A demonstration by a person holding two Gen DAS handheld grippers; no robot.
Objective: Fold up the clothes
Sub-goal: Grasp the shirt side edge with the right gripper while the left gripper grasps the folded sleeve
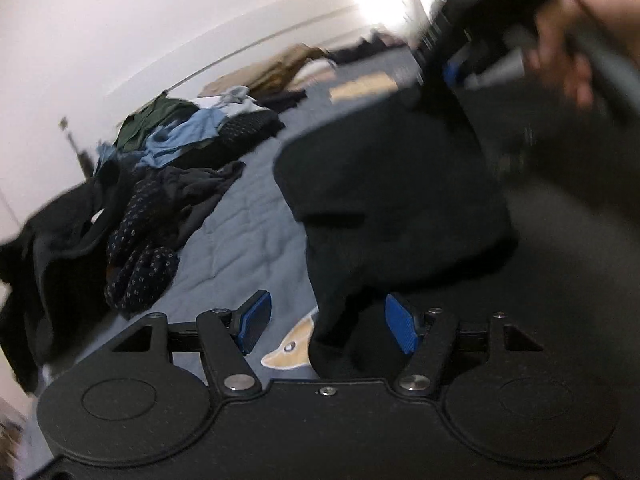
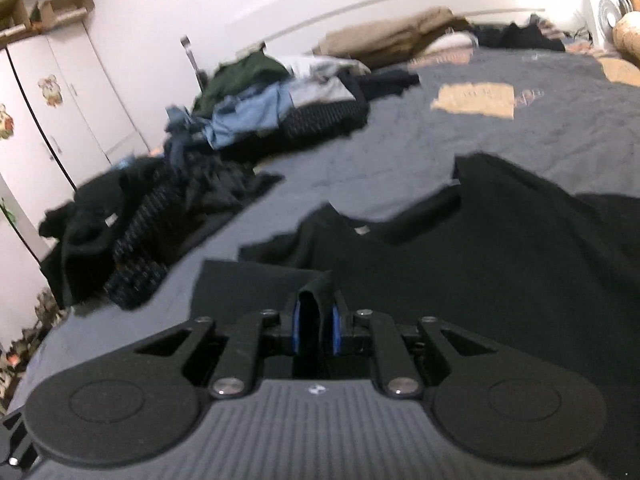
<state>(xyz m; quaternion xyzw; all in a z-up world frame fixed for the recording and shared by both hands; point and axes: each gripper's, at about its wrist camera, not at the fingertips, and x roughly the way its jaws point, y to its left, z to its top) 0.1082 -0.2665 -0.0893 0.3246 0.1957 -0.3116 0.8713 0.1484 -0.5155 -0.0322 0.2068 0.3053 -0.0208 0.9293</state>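
The black garment [image 2: 500,248] lay spread on the bed [image 2: 460,128], at the near edge, with most of its cloth extending to the right of the right gripper [image 2: 316,332] and away toward the far side. Its long axis could not be determined, because the cloth was rumpled and ran out of view.

The right gripper stood narrow, its blue pads clamped on a raised fold of the garment's near edge. It pointed forward and downward across the bed.

The left gripper [image 1: 328,330] stood about half open. The garment's left margin lay between its blue fingers [image 1: 400,330], against the right one, while the left one stood clear over bare bedcover; the pads did not press on the cloth. This gripper also pointed downward, just above the bed.

In the left wrist view, the right gripper and the hand [image 1: 568,52] holding it appeared blurred at the upper right, beyond the garment.

Judgement: the left gripper required only a closure to secure the second hold.

A pile of unfolded clothes [image 2: 248,108] lay toward the bed's far left, well apart.
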